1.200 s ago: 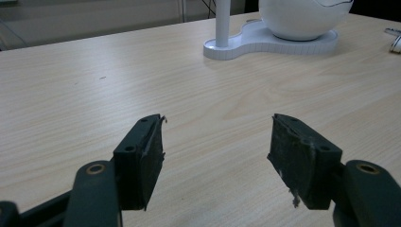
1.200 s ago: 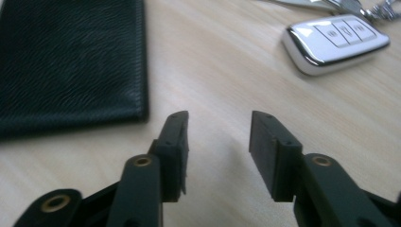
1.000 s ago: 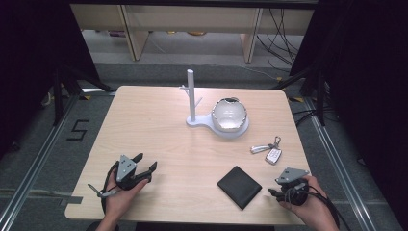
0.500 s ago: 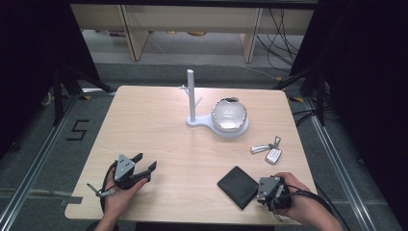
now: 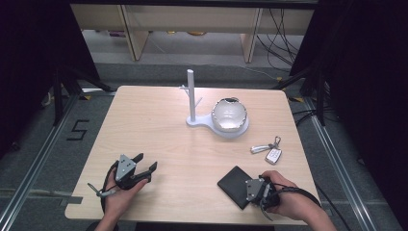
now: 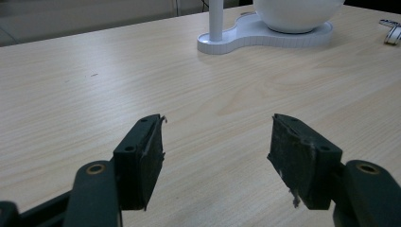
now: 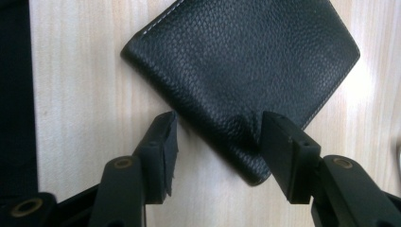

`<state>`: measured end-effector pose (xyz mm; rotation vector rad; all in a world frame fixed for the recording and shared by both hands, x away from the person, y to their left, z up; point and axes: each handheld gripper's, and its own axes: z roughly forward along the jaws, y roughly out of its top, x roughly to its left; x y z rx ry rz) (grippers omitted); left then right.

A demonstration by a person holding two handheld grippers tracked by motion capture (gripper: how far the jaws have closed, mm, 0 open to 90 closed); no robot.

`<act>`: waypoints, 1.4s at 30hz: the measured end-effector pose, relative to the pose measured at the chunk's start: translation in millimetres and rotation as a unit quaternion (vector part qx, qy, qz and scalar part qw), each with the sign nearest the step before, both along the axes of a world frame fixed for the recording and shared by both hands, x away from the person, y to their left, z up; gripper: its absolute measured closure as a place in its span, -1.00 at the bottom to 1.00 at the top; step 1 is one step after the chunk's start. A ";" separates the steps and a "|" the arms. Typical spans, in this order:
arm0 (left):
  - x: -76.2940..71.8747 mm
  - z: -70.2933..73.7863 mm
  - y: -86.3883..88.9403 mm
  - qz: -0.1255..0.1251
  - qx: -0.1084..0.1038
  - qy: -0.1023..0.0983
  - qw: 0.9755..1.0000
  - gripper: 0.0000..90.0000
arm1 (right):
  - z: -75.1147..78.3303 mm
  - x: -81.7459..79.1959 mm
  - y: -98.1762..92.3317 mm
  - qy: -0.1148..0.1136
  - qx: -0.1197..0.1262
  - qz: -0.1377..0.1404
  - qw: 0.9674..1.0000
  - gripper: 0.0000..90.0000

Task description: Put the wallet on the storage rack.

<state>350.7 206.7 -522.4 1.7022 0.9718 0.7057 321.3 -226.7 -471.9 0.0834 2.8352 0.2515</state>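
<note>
Since a second earlier, the right gripper (image 5: 254, 191) had slid in from the desk's right edge to the black wallet (image 5: 235, 186), which lay flat near the front edge, turned cornerwise. Its near corner sat between the parted jaws, one jaw on bare wood just beside the stitched edge and the other on the leather, which puckered beneath it. Well apart to the left, the left gripper (image 5: 144, 167) rested on the desk (image 5: 159, 120) in the person's hand, jaws wide and empty, so the right hand looked far better placed to take it.
</note>
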 end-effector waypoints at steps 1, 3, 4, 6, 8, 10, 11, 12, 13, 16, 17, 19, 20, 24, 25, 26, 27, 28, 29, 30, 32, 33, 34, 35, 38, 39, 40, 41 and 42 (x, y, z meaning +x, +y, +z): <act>0.0 0.0 0.0 0.000 0.000 0.000 1.000 -0.23 | 0.0 0.0 0.0 0.000 0.000 0.000 1.000 0.06; 0.0 0.0 -0.1 0.000 0.001 0.000 1.000 -0.23 | 0.1 3.2 2.3 -0.004 -0.009 0.021 1.000 0.04; 0.3 -0.1 -0.3 0.000 0.001 0.000 1.000 -0.23 | 0.3 3.2 2.7 -0.002 -0.013 0.017 1.000 0.03; 1.0 -0.3 -0.2 -0.004 0.001 -0.003 1.000 -0.22 | -0.9 6.5 4.2 0.007 -0.018 0.030 0.999 -0.03; 1.5 -0.4 -0.2 -0.006 0.001 -0.006 1.000 -0.22 | -2.3 7.7 5.0 0.009 -0.023 0.037 0.999 -0.06; -0.1 0.2 -0.2 0.000 0.003 0.001 1.000 -0.23 | -3.8 10.5 8.8 0.008 -0.031 0.057 0.998 -0.05; -0.1 0.1 -0.2 -0.001 0.002 0.001 1.000 -0.22 | -3.8 10.8 9.3 0.008 -0.036 0.058 0.998 -0.04; -0.1 0.1 -0.2 -0.001 0.002 0.001 1.000 -0.22 | -3.8 10.8 9.3 0.008 -0.036 0.058 0.998 -0.04; -0.1 0.1 -0.2 -0.001 0.002 0.001 1.000 -0.22 | -3.7 11.2 9.9 0.011 -0.040 0.058 0.997 -0.01; -0.1 0.0 -0.2 -0.002 0.000 0.000 1.000 -0.23 | -3.6 10.8 10.5 0.006 -0.052 0.068 0.996 0.12; -0.1 0.0 -0.1 -0.002 -0.001 0.000 1.000 -0.23 | -3.4 10.6 10.3 0.001 -0.057 0.073 0.996 0.16; 0.1 0.1 -0.2 -0.002 0.002 0.001 1.000 -0.22 | -4.4 9.8 9.3 -0.014 -0.058 0.087 0.994 0.31; 0.1 0.1 -0.2 -0.002 0.002 0.001 1.000 -0.22 | -4.4 9.8 9.3 -0.014 -0.058 0.087 0.994 0.31; 1.2 -0.2 -0.4 -0.008 0.003 -0.004 1.000 -0.22 | -4.9 3.5 10.5 -0.039 -0.047 0.092 0.994 0.65; 0.2 -0.2 -0.6 -0.004 0.001 -0.001 1.000 -0.22 | -4.9 3.5 10.5 -0.039 -0.047 0.092 0.994 0.65; -0.2 -0.3 -0.7 -0.002 -0.002 -0.002 1.000 -0.22 | -5.0 3.5 10.8 -0.043 -0.046 0.095 0.993 0.69; -0.3 0.1 -0.4 -0.001 0.001 0.000 1.000 -0.23 | -4.2 3.5 10.7 -0.043 -0.041 0.095 0.994 0.73; -0.3 0.1 -0.4 -0.001 0.001 0.001 1.000 -0.23 | -2.5 4.2 10.3 -0.046 -0.038 0.093 0.994 0.74; -0.2 0.1 -0.4 -0.001 0.001 0.001 1.000 -0.23 | -1.0 6.6 10.2 -0.050 -0.033 0.105 0.993 0.75; -0.2 0.1 -0.4 -0.001 0.001 0.001 1.000 -0.23 | 1.3 6.1 9.4 -0.045 -0.024 0.092 0.994 0.77; 0.1 0.1 -0.3 -0.001 0.000 0.001 1.000 -0.23 | 15.0 4.6 7.0 -0.046 0.001 0.050 0.998 0.79; 1.6 -0.5 -0.4 -0.006 -0.002 -0.004 1.000 -0.23 | 15.0 4.6 7.0 -0.046 0.001 0.050 0.998 0.79; 1.7 -0.4 -0.6 -0.006 -0.001 -0.003 1.000 -0.23 | 21.7 6.6 6.3 -0.051 0.006 0.049 0.997 0.80; 1.7 -0.4 -0.6 -0.006 0.000 -0.004 1.000 -0.23 | 29.7 8.2 5.1 -0.051 0.018 0.035 0.998 0.81; -0.2 -0.3 -0.9 -0.002 -0.002 -0.003 1.000 -0.23 | 55.9 14.5 2.2 -0.049 0.042 -0.012 0.998 0.82; -0.2 0.1 -0.4 -0.002 0.000 0.000 1.000 -0.23 | 61.6 20.5 2.0 -0.049 0.054 -0.004 0.997 0.81; -0.1 0.0 -0.4 -0.001 -0.001 0.001 1.000 -0.23 | 61.6 20.5 2.0 -0.049 0.054 -0.004 0.997 0.81; 0.2 0.1 -0.3 -0.001 -0.001 0.001 1.000 -0.23 | 68.0 22.1 1.5 -0.031 0.058 -0.036 0.997 0.82; 0.4 0.0 -0.5 -0.001 0.000 0.000 1.000 -0.23 | 72.6 24.6 1.7 -0.011 0.072 -0.058 0.996 0.82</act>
